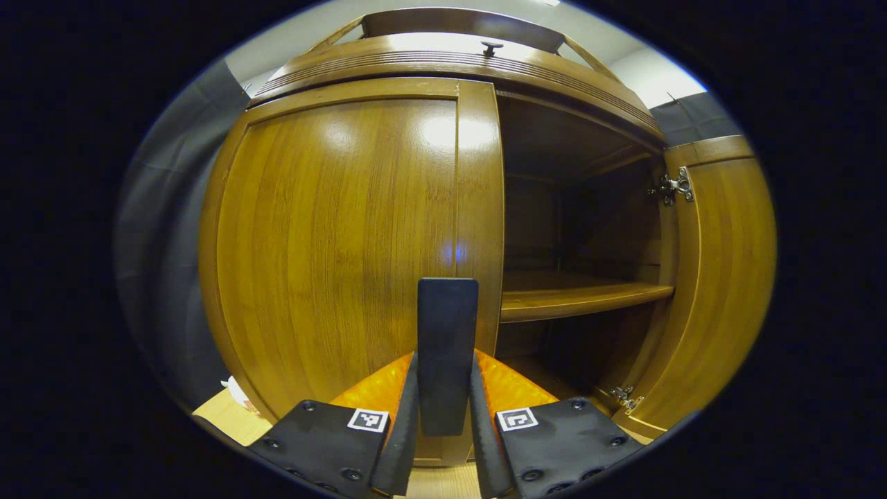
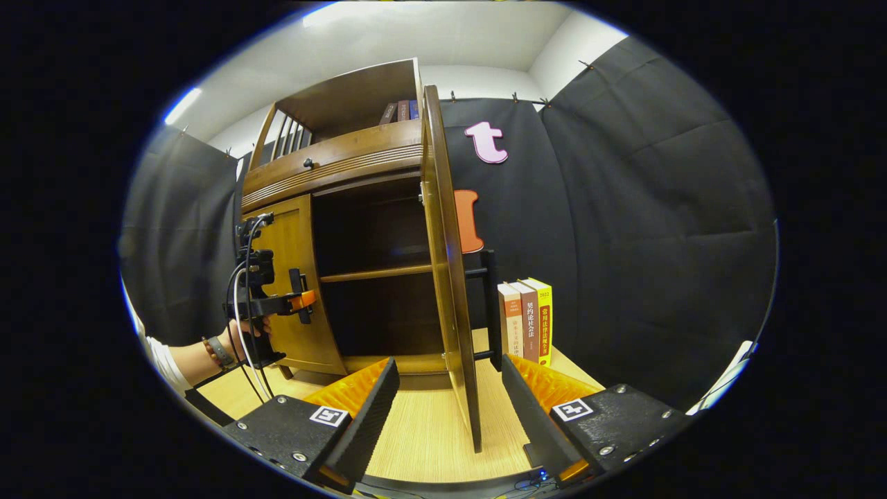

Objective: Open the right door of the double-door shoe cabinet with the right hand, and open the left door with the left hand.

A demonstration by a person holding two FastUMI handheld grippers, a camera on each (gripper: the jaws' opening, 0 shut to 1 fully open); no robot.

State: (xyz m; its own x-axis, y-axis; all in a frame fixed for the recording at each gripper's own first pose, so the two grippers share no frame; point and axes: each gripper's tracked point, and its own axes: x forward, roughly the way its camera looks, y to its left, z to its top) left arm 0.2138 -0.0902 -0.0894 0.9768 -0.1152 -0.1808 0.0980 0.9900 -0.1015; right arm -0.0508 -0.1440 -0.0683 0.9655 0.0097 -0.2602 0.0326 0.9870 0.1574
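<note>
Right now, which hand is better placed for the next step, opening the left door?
Left. Its tongs are shut on the left door's handle, and that left door is closed. The right tongs straddle the right door, already swung open.

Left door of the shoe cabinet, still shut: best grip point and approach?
Grip the vertical bar handle at the left door's inner edge. Come straight from the front, one finger each side: the bar is upright, narrow and stands off the panel. The left gripper is closed on it that way.
</note>
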